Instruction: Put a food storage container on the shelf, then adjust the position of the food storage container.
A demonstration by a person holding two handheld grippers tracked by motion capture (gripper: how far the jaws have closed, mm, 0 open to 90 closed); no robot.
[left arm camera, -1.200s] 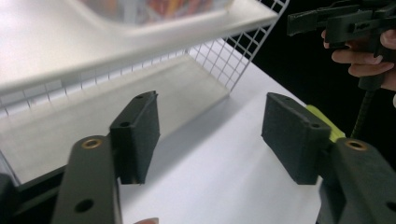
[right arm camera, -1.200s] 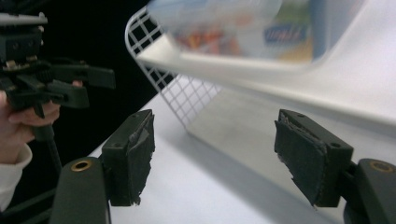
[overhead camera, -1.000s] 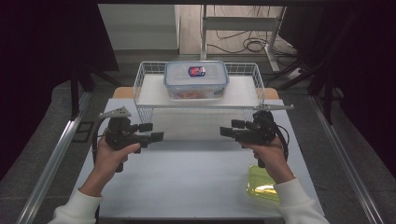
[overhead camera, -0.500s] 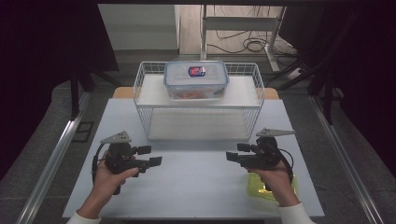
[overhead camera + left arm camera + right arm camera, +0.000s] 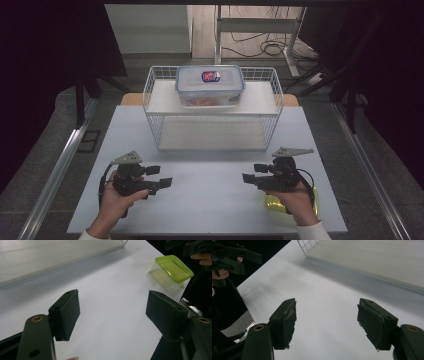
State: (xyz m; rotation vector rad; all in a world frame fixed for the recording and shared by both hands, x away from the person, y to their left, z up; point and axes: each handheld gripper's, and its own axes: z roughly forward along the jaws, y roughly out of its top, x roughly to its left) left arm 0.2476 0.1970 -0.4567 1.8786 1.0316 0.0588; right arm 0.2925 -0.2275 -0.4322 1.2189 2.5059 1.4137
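Note:
My left gripper point(image 5: 159, 176) hovers low over the white table point(image 5: 210, 200) near its front left, pointing right. Its jaws stand open with nothing between them point(image 5: 113, 296). My right gripper point(image 5: 254, 173) is at the front right, pointing left toward the other, also open and empty point(image 5: 327, 302). A small clear container with a yellow-green lid point(image 5: 274, 204) lies on the table under my right hand; in the left gripper view the same container point(image 5: 172, 270) sits far off beyond the jaws. A larger clear lidded container point(image 5: 210, 86) with a blue-and-red label sits at the back of a white wire basket point(image 5: 150, 102).
The wire basket stands across the far half of the table, with a pale board as its floor point(image 5: 374, 257). Dark curtains flank both sides. The table's front edge is close behind my hands.
Both hands have sunk and drawn back from beside the basket toward the table's front edge. The jaws stay open and empty.

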